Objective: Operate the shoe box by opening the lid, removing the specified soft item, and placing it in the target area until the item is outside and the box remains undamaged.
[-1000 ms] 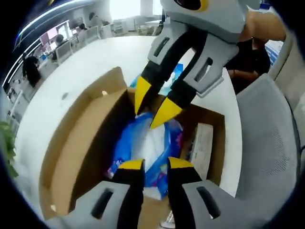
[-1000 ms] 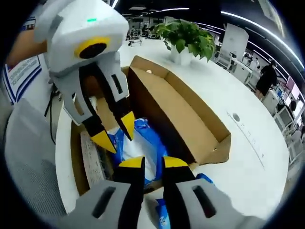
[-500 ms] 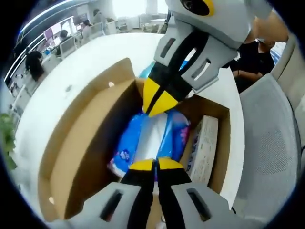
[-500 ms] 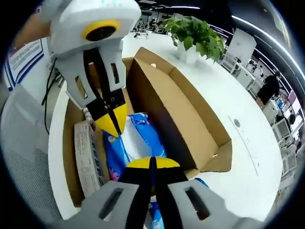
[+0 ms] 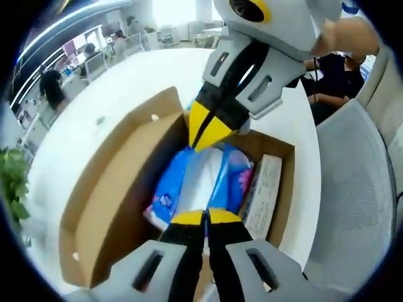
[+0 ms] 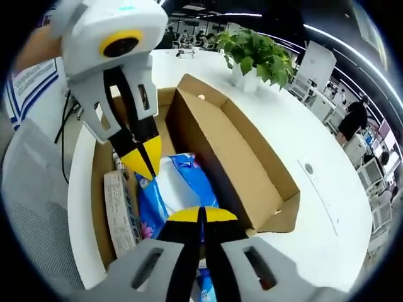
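— Where's the soft pack?
— Inside the shoe box [image 5: 119, 207], soft pack [image 5: 204, 179] lies btwn the lid [image 6: 242, 157] and a carton [image 5: 264, 195]; left gripper [image 5: 204, 217] at one end, right gripper [image 5: 203, 132] at the opp. end.
— And the box?
— On the table [image 6: 327, 207]; plant [image 6: 252, 53] behind it; chair [image 5: 352, 207] beside the table.
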